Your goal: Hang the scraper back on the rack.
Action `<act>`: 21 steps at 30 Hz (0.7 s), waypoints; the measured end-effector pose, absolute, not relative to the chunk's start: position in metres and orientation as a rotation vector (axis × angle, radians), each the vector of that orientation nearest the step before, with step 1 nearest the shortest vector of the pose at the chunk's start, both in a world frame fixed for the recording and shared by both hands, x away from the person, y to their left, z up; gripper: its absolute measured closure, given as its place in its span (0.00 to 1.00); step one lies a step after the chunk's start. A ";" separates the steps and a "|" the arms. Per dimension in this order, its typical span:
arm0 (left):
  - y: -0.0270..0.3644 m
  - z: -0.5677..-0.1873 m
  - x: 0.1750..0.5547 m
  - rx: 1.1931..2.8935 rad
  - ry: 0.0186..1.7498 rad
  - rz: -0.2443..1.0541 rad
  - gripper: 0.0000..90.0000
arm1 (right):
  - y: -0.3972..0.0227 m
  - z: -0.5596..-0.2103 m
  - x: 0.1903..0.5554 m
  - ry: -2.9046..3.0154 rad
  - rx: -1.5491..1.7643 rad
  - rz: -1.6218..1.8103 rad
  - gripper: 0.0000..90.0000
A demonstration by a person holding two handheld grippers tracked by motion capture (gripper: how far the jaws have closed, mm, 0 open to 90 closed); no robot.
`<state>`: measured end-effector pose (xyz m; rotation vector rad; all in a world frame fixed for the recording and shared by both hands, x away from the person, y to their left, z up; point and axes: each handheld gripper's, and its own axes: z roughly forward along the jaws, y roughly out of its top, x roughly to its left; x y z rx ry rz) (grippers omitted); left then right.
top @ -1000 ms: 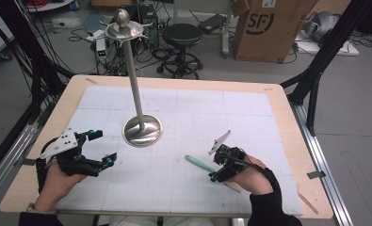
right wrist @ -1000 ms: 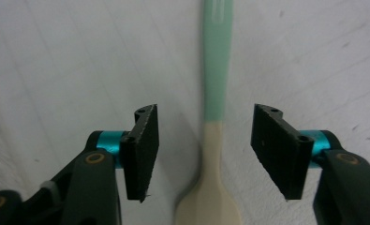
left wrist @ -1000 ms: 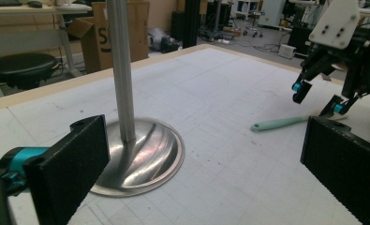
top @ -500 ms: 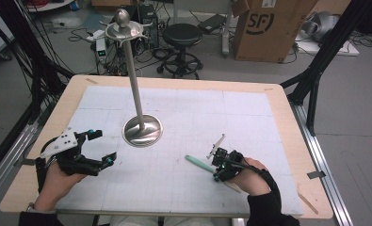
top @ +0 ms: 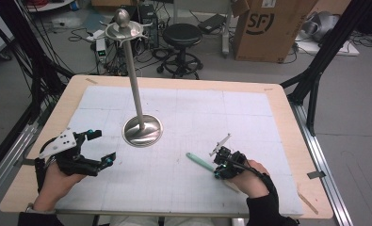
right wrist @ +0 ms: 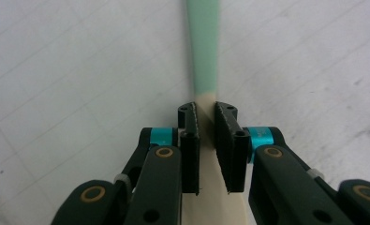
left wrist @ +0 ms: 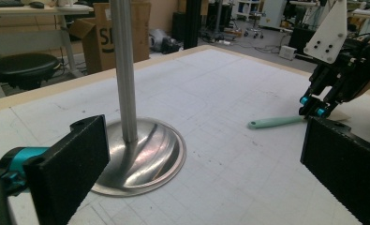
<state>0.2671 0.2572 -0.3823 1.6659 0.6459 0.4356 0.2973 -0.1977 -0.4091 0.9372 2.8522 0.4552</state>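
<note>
At lower right of the high view my right gripper [top: 220,165] clamps the mint-and-cream spatula [top: 198,160] lying flat, while my left gripper [top: 101,147] gapes wide.

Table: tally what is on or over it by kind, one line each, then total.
Metal stand: 1
Mint-and-cream spatula: 1
Handheld grippers: 2, left gripper and right gripper
Total: 4
</note>
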 end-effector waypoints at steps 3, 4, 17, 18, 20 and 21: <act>0.258 -0.383 0.268 1.667 0.649 0.435 0.02 | -0.206 -0.406 0.299 2.832 0.955 0.560 0.89; 0.258 -0.383 0.268 1.668 0.650 0.436 0.02 | -0.210 -0.405 0.300 2.819 0.965 0.604 0.89; 0.258 -0.382 0.270 1.661 0.657 0.439 0.02 | -0.235 -0.384 0.297 2.641 0.959 1.045 0.89; 0.257 -0.382 0.270 1.659 0.656 0.440 0.02 | -0.236 -0.383 0.296 2.622 0.960 1.071 0.89; 0.257 -0.381 0.270 1.660 0.651 0.439 0.02 | -0.239 -0.381 0.295 2.595 0.958 1.131 0.89; 0.257 -0.381 0.269 1.663 0.651 0.442 0.02 | -0.239 -0.380 0.294 2.580 0.956 1.161 0.89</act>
